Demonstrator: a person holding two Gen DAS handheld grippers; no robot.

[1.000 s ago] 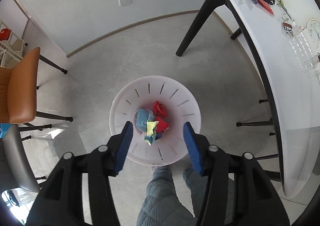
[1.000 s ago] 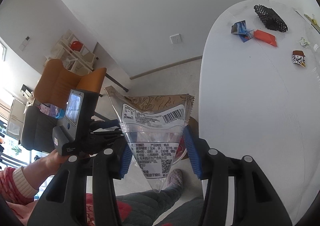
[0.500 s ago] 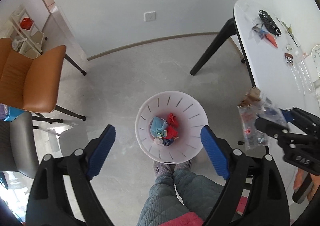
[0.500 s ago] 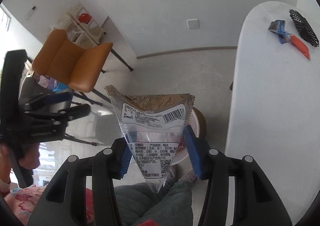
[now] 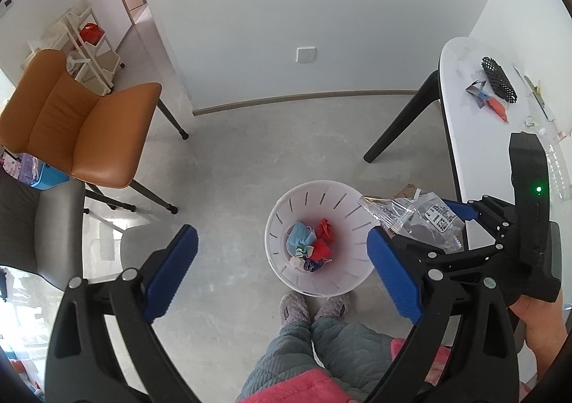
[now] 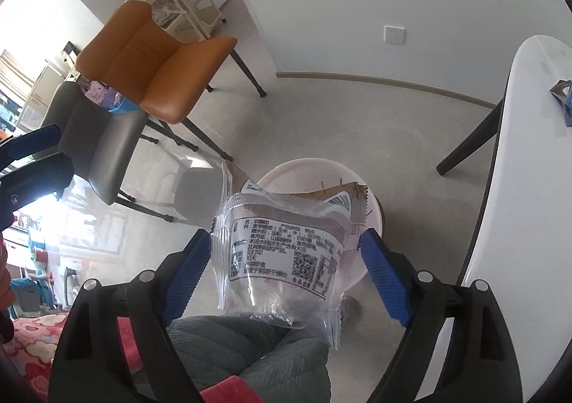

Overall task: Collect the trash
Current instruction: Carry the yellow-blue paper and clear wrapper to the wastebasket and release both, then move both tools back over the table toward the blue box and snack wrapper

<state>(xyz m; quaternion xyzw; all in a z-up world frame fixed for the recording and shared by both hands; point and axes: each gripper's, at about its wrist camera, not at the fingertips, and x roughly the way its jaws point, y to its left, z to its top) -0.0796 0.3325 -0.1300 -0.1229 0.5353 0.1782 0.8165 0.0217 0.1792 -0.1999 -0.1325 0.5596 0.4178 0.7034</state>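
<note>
Nearest in the right wrist view, the right hand-held gripper (image 6: 282, 267) is pointing steeply down with its jaws opening, and the clear snack wrapper (image 6: 286, 253) is sitting between the blue pads (image 6: 186, 270); the pads appear to be parting from its side edges, so the grip is letting go rather than clamping. The wrapper's long axis is running across the jaws, its printed label facing the camera and its torn brown top edge pointing away. Directly beneath and just beyond it is lying the white slotted bin (image 6: 371, 210) on the floor, at the person's slippered feet, so the wrapper looks placed to fall straight in, though it is hanging over the bin's near-right rim rather than its middle and could catch that edge. In the left wrist view the left hand-held gripper (image 5: 282, 274) is widening too, with nothing between its pads, hovering above the bin (image 5: 286, 220), where blue, red and white scraps (image 5: 311, 247) are already piled. The right hand is the nearer one to the drop. Farther off, the white table (image 5: 461, 110) is carrying more litter (image 5: 491, 97) yet to be collected.
</note>
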